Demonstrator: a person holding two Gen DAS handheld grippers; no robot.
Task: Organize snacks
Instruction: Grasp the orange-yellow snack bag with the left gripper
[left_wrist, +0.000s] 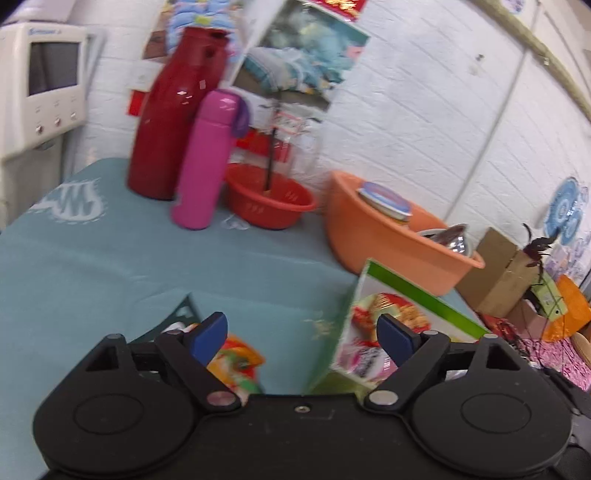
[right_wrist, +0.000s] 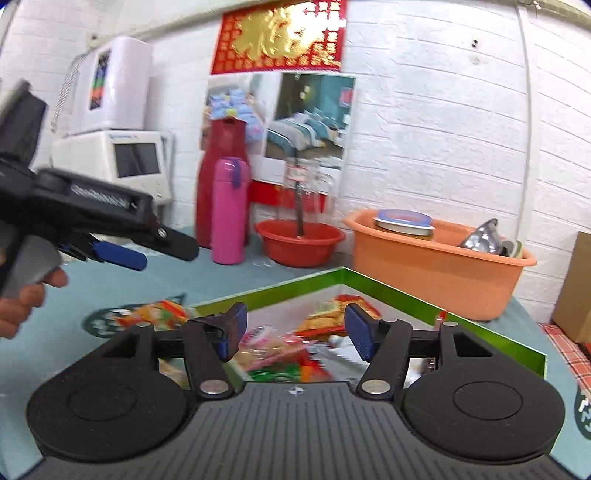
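While both tools, left tool (left_wrist: 302, 334) and right tool (right_wrist: 293, 332), gape empty: crinkly orange-red snack packets (right_wrist: 295, 354) heaped inside green-rimmed box (right_wrist: 406, 295).

Each camera sits just behind its own gripper, looking forward and slightly down over the table (left_wrist: 110, 266) toward the far white brick wall (right_wrist: 443, 129). The left view hangs left of the green box (left_wrist: 406, 291); the right view looks close into it. Both share the red jug (left_wrist: 173, 110), pink bottle (right_wrist: 231, 210), red bowl (right_wrist: 299, 240) and orange tub (left_wrist: 369, 236).

Glossy plastic basin (right_wrist: 436, 273); teal cloth (left_wrist: 110, 258) (matt); packets (right_wrist: 291, 354) seemingly foil.
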